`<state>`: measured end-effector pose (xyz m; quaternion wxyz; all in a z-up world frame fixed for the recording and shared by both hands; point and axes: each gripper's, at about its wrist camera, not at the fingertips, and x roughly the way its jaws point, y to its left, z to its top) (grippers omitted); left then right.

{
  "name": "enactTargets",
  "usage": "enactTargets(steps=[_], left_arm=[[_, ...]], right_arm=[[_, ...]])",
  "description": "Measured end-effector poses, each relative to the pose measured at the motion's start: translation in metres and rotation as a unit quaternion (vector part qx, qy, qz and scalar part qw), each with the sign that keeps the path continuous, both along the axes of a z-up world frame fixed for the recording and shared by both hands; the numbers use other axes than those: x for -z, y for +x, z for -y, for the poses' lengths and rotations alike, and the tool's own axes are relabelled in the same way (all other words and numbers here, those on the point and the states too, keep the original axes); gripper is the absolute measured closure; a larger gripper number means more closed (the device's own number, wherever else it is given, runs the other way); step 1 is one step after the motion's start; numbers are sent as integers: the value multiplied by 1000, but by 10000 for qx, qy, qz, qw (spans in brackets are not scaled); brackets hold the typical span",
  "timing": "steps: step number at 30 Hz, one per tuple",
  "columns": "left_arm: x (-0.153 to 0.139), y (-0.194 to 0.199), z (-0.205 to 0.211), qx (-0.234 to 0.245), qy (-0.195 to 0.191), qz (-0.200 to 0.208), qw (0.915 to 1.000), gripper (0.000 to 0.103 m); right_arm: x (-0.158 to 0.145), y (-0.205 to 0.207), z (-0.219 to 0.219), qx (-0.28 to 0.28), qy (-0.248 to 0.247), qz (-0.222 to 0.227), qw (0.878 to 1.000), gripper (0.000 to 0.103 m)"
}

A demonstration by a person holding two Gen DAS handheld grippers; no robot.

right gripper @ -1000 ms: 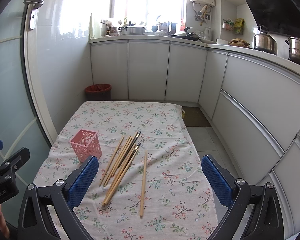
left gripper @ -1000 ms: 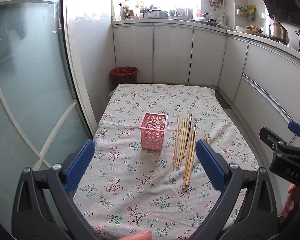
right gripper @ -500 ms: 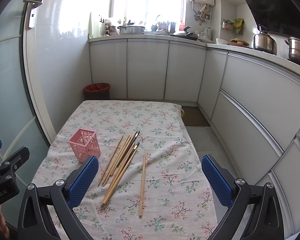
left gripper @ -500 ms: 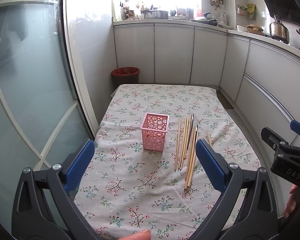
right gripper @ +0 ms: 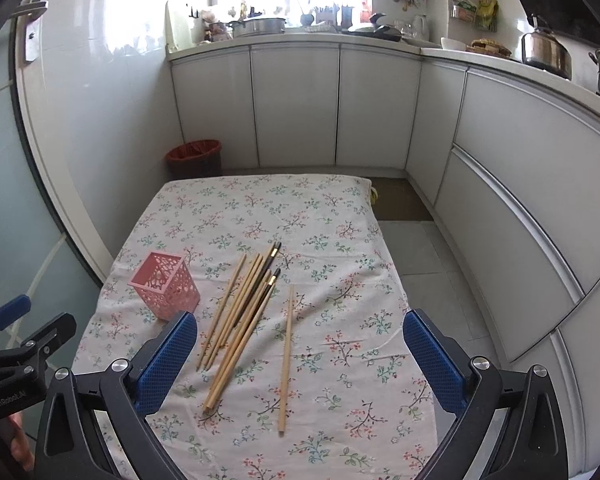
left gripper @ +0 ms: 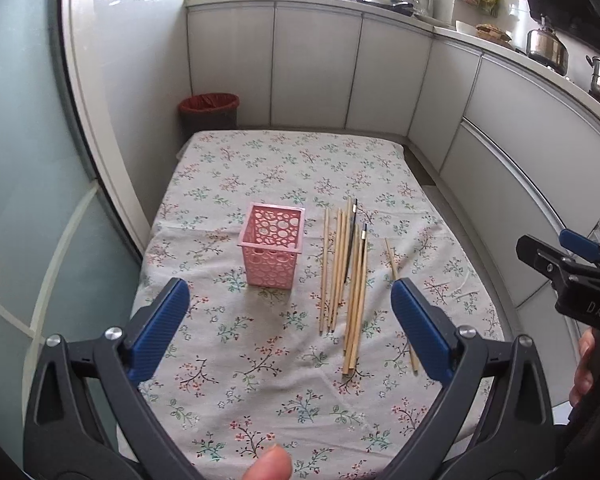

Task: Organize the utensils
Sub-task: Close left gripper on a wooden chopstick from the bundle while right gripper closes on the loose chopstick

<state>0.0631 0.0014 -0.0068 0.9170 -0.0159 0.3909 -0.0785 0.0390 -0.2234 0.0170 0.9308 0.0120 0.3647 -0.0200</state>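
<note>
I am holding both claws above the near end of the long table under its flower-printed cloth (left gripper: 284,168). My left claw (left gripper: 290,320) and my right claw (right gripper: 300,356) are each gaping wide, gripping nothing. The square pink plastic basket with round cut-outs (left gripper: 272,250) is standing upright and seemingly empty, left of the utensils. Just beside it the bundle of thin pale wooden chopsticks with two dark-tipped ones (left gripper: 346,276) is lying loose, sticks overlapping; one lone wooden chopstick (right gripper: 287,356) is lying apart on the right. I am judging the risks: pinching the pile may catch several sticks and scatter others; the cloth may bunch under my fingertips; the light basket may tip when a long stick is dropped in slanted.
</note>
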Motion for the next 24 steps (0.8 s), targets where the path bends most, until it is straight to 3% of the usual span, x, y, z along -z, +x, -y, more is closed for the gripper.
enactTargets(steps=[4,8,10,12,14,16,18,21,24], left_arm=[[12,28,11,405,-490,-612,9961,6],[30,47,28,651,-659,-962,9910,17],[46,54,37,767,-645,-1180,9879,26],[63,64,47,931,-740,-1524,9811,45],[78,75,57,1084,-888,-1799,9737,58],[92,90,68,1091,-864,-2061,9686,68],[102,106,80,1090,-807,-2325,9631,84],[117,132,96,1106,-777,-2551,9574,85],[127,155,113,1095,-558,-2464,9613,85]], right_arm=[[15,28,11,-125,275,-418,9987,0],[43,48,37,-81,897,-838,9924,0],[62,56,52,-58,1356,-1149,9841,2],[76,64,61,-1,1574,-1393,9777,8],[88,72,65,33,1583,-1531,9754,16],[98,80,65,52,1511,-1597,9755,23],[114,88,67,103,1624,-1763,9708,31],[138,101,73,111,1933,-2106,9582,36],[153,111,78,150,1943,-2241,9549,37]])
